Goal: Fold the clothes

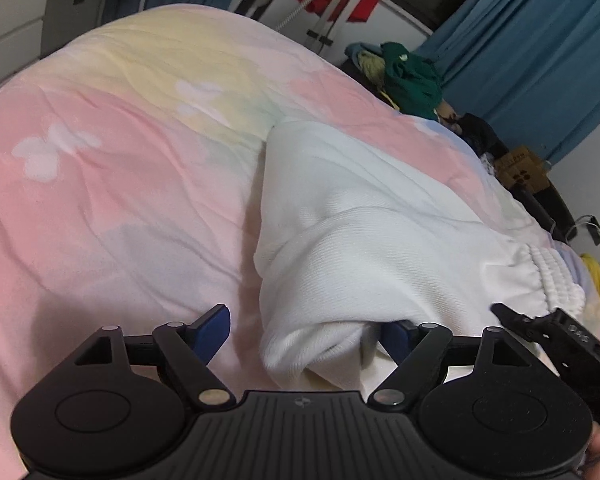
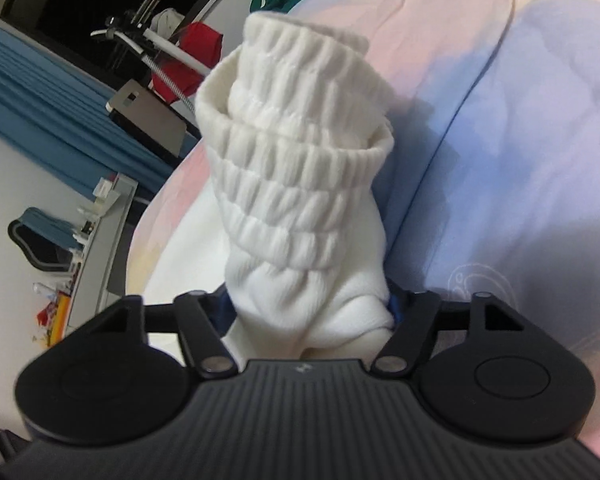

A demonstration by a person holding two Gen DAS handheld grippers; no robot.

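While the white garment (image 1: pixel 364 216) lies crumpled on the pink and blue bedspread (image 1: pixel 112 184), your left gripper (image 1: pixel 306 334) stands wide, its fingers either side of a fold of the cloth without pinching it. Your right gripper (image 2: pixel 310 312) is closed on the bunched ribbed waistband (image 2: pixel 296 168), which stands up in front of its camera. A green cloth pile (image 1: pixel 410 80) lies at the bed's far edge.

Garment (image 1: pixel 340 216) lies on the bedspread (image 1: pixel 120 168), right of centre in left wrist view, one end between the left gripper (image 1: pixel 308 332) fingers. Right gripper (image 2: pixel 312 304) has its gathered waistband (image 2: pixel 296 152) standing up ahead. Clothes pile (image 1: pixel 408 80) behind, at the bed's far edge.
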